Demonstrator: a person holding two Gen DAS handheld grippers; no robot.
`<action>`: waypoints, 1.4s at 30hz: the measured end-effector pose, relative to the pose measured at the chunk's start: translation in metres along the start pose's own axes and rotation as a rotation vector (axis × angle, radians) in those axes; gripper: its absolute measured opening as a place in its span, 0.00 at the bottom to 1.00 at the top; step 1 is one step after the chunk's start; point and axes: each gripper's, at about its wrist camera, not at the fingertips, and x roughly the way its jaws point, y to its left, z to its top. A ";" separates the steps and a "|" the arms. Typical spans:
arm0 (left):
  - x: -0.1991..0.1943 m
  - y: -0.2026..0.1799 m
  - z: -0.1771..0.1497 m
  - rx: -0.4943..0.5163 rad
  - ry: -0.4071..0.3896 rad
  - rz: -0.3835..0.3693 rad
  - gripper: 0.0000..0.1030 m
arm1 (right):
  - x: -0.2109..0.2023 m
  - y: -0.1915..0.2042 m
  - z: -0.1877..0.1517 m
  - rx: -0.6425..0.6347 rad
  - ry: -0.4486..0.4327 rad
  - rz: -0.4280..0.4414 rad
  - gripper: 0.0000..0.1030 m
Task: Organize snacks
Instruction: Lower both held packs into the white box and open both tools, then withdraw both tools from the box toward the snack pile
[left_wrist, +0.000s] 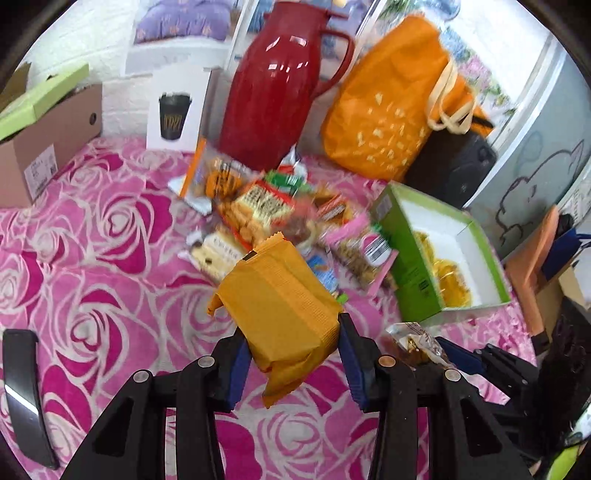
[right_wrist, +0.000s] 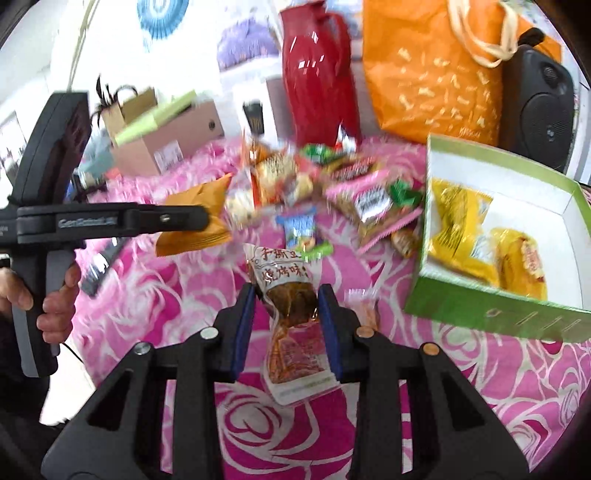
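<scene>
Pink rose-patterned cloth covers the surface (left_wrist: 110, 258) under everything. Nearest, the left gripper (left_wrist: 291, 354) is clamped on an orange snack packet (left_wrist: 280, 306), held clear of the cloth, while the right gripper (right_wrist: 286, 317) pinches a clear brown meat-snack pouch (right_wrist: 291, 295) at its middle, its lower end hanging loose. Both loads look bound for the green box (right_wrist: 495, 314) at two o'clock in the right view, whose white inside already holds two yellow packets (right_wrist: 461, 236). I'd carry each packet over the rim before letting go, one gripper at a time, laying it flat beside the yellow ones so the floppy pouch doesn't catch the wall. Beyond, at twelve o'clock, lies the unsorted snack pile (left_wrist: 280, 206); behind it stand a red jug (left_wrist: 280, 81) and an orange bag (left_wrist: 391, 103).
</scene>
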 end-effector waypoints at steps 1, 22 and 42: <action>-0.006 -0.002 0.004 0.000 -0.014 -0.015 0.43 | -0.004 -0.002 0.002 0.007 -0.016 -0.001 0.36; 0.071 -0.192 0.052 0.330 0.030 -0.239 0.44 | -0.088 -0.180 0.004 0.347 -0.199 -0.423 0.24; 0.123 -0.198 0.047 0.344 0.046 -0.127 0.84 | -0.073 -0.210 0.002 0.369 -0.161 -0.555 0.70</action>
